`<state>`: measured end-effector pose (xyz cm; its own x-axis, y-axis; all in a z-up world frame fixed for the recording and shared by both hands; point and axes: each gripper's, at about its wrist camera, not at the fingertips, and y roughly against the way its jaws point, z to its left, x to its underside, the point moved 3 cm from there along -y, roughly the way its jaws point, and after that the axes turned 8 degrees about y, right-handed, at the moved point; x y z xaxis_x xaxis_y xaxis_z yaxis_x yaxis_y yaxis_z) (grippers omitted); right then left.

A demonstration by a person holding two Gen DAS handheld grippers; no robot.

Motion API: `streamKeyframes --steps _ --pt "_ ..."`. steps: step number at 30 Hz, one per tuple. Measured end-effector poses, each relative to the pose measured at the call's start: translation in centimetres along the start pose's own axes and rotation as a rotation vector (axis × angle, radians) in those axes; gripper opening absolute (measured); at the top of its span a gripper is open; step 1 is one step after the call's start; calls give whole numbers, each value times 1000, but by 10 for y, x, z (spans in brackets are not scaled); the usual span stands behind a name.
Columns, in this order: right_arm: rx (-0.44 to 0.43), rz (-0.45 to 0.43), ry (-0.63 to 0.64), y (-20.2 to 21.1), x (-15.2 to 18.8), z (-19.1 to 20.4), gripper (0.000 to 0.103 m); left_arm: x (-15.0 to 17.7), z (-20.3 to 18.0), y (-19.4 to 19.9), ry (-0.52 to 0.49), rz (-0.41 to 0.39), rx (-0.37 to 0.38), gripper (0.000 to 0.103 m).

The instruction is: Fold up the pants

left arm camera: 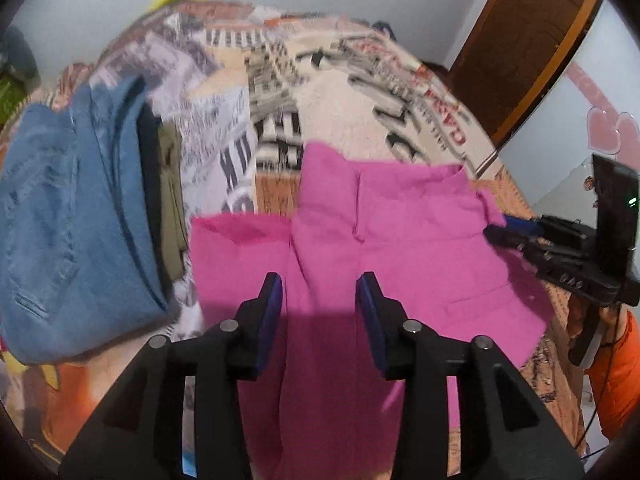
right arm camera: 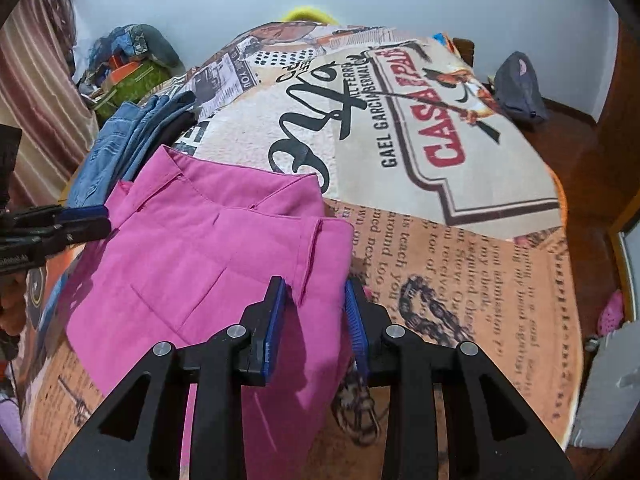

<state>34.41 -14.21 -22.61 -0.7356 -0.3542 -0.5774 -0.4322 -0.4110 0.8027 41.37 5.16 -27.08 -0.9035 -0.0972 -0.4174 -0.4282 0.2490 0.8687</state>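
Pink pants (left arm camera: 400, 248) lie on the printed bedspread (left arm camera: 340, 112), waistband toward the far side, legs running toward me. My left gripper (left arm camera: 320, 284) is open, its jaws hovering over the pants near the crotch area. In the left wrist view the right gripper (left arm camera: 496, 232) reaches in at the pants' right waist corner. In the right wrist view the pants (right arm camera: 192, 252) fill the left centre; my right gripper (right arm camera: 316, 288) is open with a fold of the waistband edge between its blue pads. The left gripper (right arm camera: 96, 220) shows at the pants' far left corner.
A stack of folded jeans and dark and olive garments (left arm camera: 72, 208) sits left of the pants, also seen in the right wrist view (right arm camera: 120, 144). A grey pouch (right arm camera: 520, 88) lies at the bed's far right. A wooden door (left arm camera: 520, 52) stands beyond. Clutter (right arm camera: 128, 64) sits far left.
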Motion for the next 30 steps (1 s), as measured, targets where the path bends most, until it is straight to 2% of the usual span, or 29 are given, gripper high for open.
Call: streamKeyframes --steps 1,5,7,11,14,20,24,26,27,30 --pt "-8 -4 -1 -1 0 0 27 2 3 -5 11 9 3 41" --pt "-20 -39 12 1 -2 1 14 4 14 -9 70 6 60 42" --pt "-8 -77 41 9 -7 6 11 5 16 -9 89 5 72 42" --pt "10 -157 98 27 -24 20 8 7 11 -6 67 -19 41 40" --pt "20 -182 130 29 -38 25 8 7 7 -3 38 -36 16 39" --pt "49 -133 120 -2 -49 15 8 -1 4 3 3 -72 -9 39" --pt "48 -90 99 -21 -46 8 8 -9 7 1 18 -92 -17 39" --pt "59 -67 123 -30 -43 11 9 -11 9 -3 22 -83 -17 23" --pt "67 -59 135 -32 -42 13 10 -11 10 -6 28 -66 2 19" --pt "66 -50 144 -33 -42 13 13 -9 10 -2 37 -85 -5 17"
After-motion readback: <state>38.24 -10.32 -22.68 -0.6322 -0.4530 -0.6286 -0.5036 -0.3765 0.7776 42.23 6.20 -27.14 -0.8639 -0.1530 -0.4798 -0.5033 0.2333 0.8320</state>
